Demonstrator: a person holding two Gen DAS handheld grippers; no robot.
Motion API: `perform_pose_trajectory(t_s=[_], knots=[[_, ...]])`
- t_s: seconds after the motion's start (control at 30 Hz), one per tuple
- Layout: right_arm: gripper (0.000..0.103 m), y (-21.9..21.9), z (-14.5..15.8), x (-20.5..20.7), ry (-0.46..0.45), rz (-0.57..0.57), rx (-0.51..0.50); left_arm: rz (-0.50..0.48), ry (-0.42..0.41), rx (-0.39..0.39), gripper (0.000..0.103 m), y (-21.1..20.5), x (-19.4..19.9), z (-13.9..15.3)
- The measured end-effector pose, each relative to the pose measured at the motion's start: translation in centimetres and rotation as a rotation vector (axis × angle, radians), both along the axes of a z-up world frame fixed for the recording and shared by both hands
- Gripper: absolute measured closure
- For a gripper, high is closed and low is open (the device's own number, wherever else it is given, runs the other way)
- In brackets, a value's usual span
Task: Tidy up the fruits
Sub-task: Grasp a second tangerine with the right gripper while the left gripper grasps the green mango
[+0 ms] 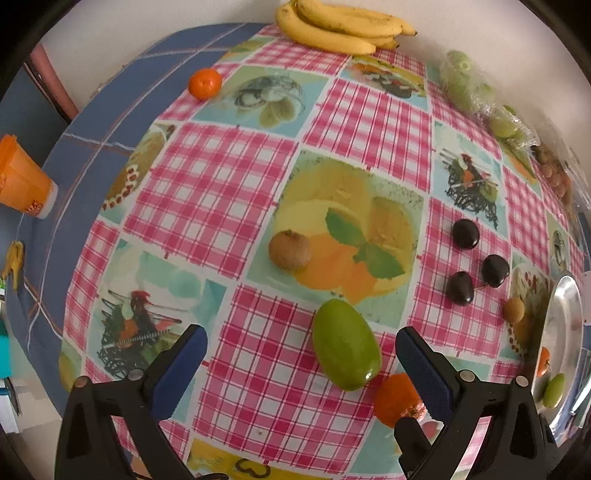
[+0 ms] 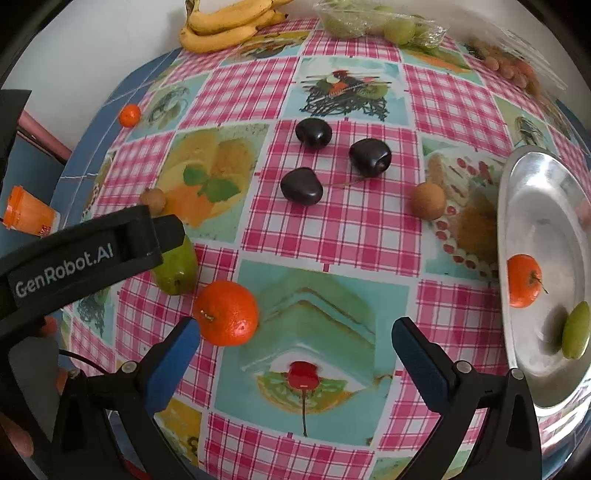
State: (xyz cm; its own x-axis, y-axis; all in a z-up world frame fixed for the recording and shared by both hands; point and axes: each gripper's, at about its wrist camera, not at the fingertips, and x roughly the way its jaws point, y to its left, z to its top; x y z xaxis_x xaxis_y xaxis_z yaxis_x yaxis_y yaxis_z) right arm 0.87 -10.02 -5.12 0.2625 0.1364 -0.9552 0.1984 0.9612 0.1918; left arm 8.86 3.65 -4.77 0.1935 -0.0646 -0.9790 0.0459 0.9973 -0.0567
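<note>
The smooth, firm, elongated green fruit (image 1: 346, 345), probably slippery, is being framed by the wide-open, empty left hand-held gripper (image 1: 301, 349); it is best gripped across its middle. The right hand-held gripper (image 2: 295, 341) is likewise being held open and empty.

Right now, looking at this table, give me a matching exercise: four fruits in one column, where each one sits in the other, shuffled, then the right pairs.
Column one:
1. banana bunch
2. large green fruit
3. three dark plums
4. small green fruit

Column two:
A. on the silver plate, beside an orange
B. at the far edge of the table, by the wall
C. between the open fingers of the left gripper
D. mid-table, clustered on the pink check cloth

Pairs: 1-B, 2-C, 3-D, 4-A
</note>
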Motion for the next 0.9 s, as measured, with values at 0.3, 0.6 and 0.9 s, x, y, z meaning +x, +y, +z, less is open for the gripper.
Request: perform_pose_trajectory(t_s=[0.3, 0.6, 0.9], knots=[[0.000, 1.2, -0.6, 0.7, -0.010, 0.035, 0.024, 0.048, 0.042, -0.011, 0.000, 0.5, 0.3, -1.4], [0.000, 2.0, -1.1, 1.3, -0.017, 0.035, 0.022, 0.068, 0.043, -0.046, 0.000, 1.5, 0.6, -1.1], [0.034, 2.2, -0.7, 1.3, -0.043, 0.038, 0.032, 0.074, 0.053, -0.080, 0.008, 1.5, 0.5, -0.4]])
